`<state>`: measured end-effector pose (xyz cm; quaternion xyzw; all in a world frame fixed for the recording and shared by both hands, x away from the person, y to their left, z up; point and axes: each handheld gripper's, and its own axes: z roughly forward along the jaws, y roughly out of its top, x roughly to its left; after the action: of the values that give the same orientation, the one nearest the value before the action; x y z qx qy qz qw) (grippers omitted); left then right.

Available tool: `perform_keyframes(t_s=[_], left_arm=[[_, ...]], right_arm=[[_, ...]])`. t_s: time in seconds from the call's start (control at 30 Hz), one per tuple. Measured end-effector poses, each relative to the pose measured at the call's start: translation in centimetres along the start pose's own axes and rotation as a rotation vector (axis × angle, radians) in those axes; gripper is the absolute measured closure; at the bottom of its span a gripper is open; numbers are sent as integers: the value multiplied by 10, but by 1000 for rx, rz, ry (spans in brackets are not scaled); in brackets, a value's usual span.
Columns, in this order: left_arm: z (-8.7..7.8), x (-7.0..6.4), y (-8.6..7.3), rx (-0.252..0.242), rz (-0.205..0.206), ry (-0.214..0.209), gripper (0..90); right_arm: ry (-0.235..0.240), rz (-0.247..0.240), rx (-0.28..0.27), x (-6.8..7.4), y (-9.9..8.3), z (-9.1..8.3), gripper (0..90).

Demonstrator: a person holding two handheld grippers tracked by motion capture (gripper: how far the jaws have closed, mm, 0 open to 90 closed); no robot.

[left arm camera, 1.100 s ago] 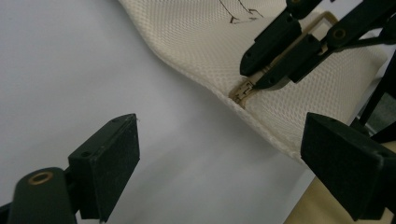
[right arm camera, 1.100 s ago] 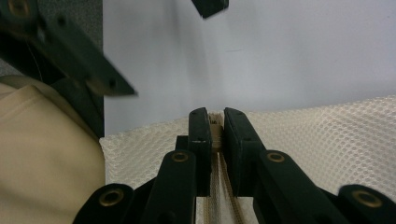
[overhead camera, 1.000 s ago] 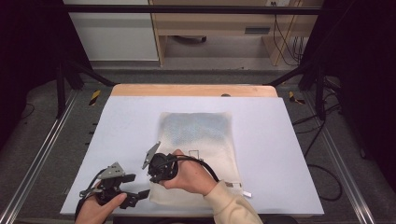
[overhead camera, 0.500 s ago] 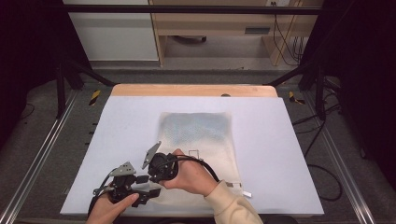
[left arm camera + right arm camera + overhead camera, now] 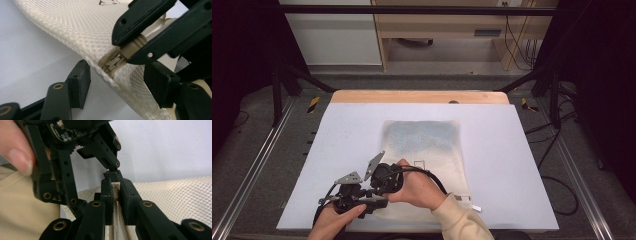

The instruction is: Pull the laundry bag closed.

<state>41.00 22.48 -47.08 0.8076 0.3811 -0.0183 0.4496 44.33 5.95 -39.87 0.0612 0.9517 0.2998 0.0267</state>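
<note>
Surface: pale lavender-white sheet over the surface (image 5: 522, 165), a wooden strip along its far edge.
Bag: cream mesh bag (image 5: 432, 150) lying flat on the middle of the surface, reaching toward the person; its near left corner is lifted where the tongs meet. The weave shows close up in the left gripper view (image 5: 75, 27) and the right gripper view (image 5: 180, 195).
Hands: right hand (image 5: 419, 187) in a cream sleeve rests over the bag's near part; left hand (image 5: 332, 222) is at the near edge of the surface.
Right tongs: right tongs (image 5: 379, 182) lie at the bag's near left corner; in the right gripper view (image 5: 116, 192) the jaws are closed tight on the beige zipper pull, the zipper tape running down between them.
Left tongs: left tongs (image 5: 377, 201) sit just beside the right ones; in the left gripper view (image 5: 120, 83) the jaws stand wide apart on either side of the bag's edge, gripping nothing.
Zipper pull: beige zipper pull (image 5: 132, 47) pinched at the bag's edge, its slider (image 5: 113, 62) just below on the seam.
</note>
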Motion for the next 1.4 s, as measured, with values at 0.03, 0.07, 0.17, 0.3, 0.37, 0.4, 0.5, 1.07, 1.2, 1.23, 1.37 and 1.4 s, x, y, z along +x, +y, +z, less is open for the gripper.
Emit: perform_keyframes(t_s=[0.03,0.07,0.17,0.3,0.37,0.4,0.5,1.07,1.2,1.23,1.37,1.4], left_arm=[[1,0,0,-3,-6,-5,395],[1,1,0,-6,-12,-14,395],[1,2,0,-12,-18,-45,409],[2,2,1,-18,-13,-76,431],[5,2,2,-16,-13,-84,437],[5,3,2,-17,-16,-86,441],[7,5,2,-13,-20,-101,471],[12,12,0,1,-38,-132,702],[10,12,1,-3,-31,-128,713],[10,11,1,-3,-30,-125,716],[10,11,1,3,-24,-114,721],[10,11,1,5,-19,-110,721]], right_arm=[[0,-2,-2,0,0,0,818],[0,-1,-6,0,0,0,818],[0,-1,-6,-1,0,-1,818],[1,9,-3,0,0,-2,818],[4,13,-4,0,0,-2,818],[4,10,-6,0,0,-2,818],[4,13,-4,0,0,-2,818],[5,5,6,-2,-2,0,818],[4,8,7,-2,-2,0,818],[4,8,7,-2,-2,0,818],[4,4,12,-2,-3,1,818],[4,4,11,-2,-3,1,818]])
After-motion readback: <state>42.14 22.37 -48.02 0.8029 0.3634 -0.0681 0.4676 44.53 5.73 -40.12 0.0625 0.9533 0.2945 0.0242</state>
